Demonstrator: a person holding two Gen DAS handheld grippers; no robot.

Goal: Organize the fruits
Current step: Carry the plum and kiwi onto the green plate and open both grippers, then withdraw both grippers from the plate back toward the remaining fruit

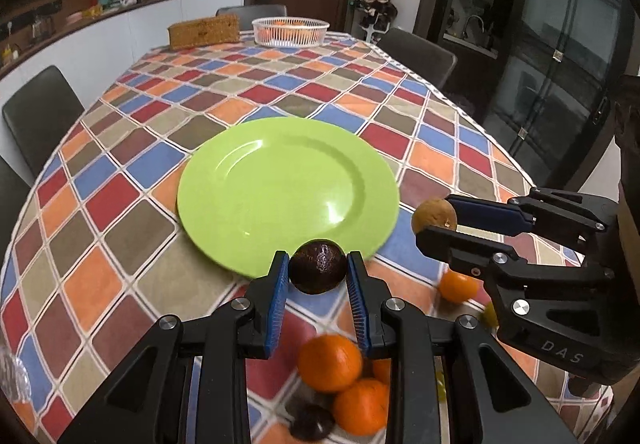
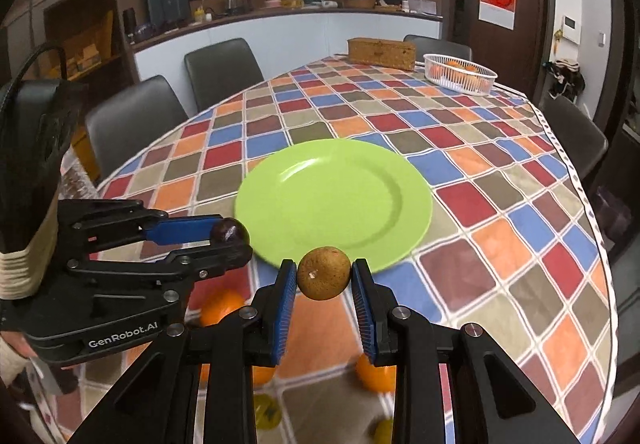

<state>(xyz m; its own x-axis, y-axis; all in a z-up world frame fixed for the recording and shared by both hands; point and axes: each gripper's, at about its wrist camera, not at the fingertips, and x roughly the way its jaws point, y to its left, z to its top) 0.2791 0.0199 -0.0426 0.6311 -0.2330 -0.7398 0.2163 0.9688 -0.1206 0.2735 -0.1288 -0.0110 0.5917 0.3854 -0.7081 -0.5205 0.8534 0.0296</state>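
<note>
My left gripper (image 1: 318,271) is shut on a dark brown round fruit (image 1: 318,271), held above the table at the near rim of the green plate (image 1: 280,179). It also shows in the right wrist view (image 2: 230,234) with the dark fruit (image 2: 229,230). My right gripper (image 2: 324,274) is shut on a tan brown round fruit (image 2: 323,273), also held at the near rim of the green plate (image 2: 340,199). In the left wrist view the right gripper (image 1: 436,219) holds the tan fruit (image 1: 434,212). The plate holds nothing.
Oranges (image 1: 329,362) and another dark fruit (image 1: 310,422) lie on the checkered tablecloth below the grippers. A white basket (image 1: 290,31) with oranges and a woven box (image 1: 204,29) stand at the far end. Dark chairs (image 2: 134,115) surround the table.
</note>
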